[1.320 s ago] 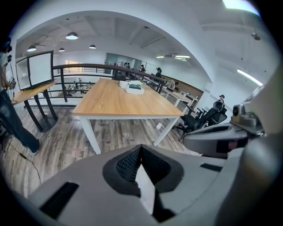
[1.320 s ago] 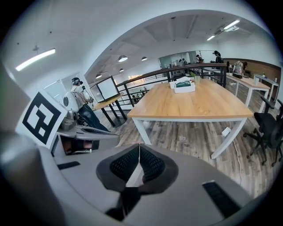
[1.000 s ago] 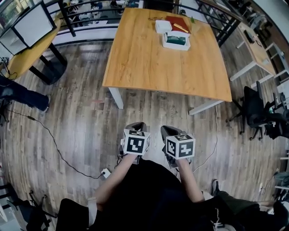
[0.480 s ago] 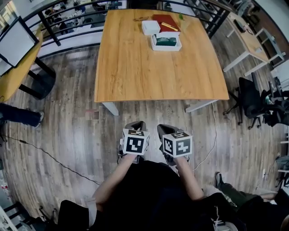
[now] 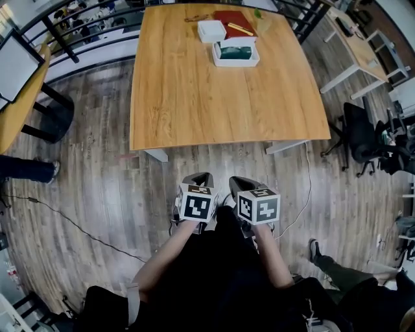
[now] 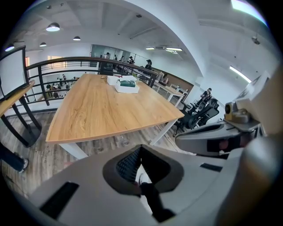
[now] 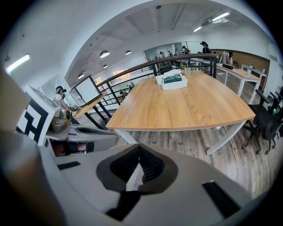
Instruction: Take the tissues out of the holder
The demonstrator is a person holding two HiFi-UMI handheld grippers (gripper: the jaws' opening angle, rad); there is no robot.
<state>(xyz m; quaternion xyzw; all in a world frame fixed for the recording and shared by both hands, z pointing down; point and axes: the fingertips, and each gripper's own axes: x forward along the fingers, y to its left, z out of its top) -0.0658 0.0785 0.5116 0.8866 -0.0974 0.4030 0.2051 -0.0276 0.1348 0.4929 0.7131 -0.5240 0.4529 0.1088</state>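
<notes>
The step in hand, I judge, is the approach. The left gripper (image 5: 197, 183) and right gripper (image 5: 242, 187) are both closed on nothing, well short of the table's (image 5: 214, 104) near edge, so step closer before opening either. The tissue holder (image 5: 236, 54) sits near the table's far edge, its long axis seemingly parallel to that edge, tissues probably facing up.

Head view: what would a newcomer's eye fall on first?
The big wooden table fills the upper middle, with the white tissue holder, a white box and a red book at its far edge. Lower down, the left gripper and right gripper hang side by side over the floor, short of the table, fingers closed and empty.
</notes>
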